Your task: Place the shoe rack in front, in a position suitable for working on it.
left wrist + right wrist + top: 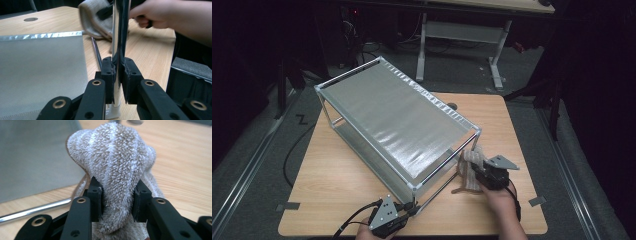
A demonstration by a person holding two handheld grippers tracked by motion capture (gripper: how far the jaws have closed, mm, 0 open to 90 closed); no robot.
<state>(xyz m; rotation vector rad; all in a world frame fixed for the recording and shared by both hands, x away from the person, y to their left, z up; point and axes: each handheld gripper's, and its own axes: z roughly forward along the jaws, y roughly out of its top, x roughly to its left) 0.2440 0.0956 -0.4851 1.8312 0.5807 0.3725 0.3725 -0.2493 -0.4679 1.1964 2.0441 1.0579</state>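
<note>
While the left gripper [117,75] clamps the rack's [397,120] near corner post [120,37], the right gripper [117,200] pinches a towel [115,165].

Left jaws sit narrow, pads tight on the shiny post; right jaws hold a bunched fold of towel on the table [337,175], just beside the rack's right end.

The silver metal-framed rack with grey mesh shelves [394,122] lies slantwise over the light wooden table [337,185], blocking its middle and far-left corner. Bare wood lies open along the near-left edge and the right edge [512,130]; the bunched beige towel [469,172] crowds the rack's near-right post.
</note>
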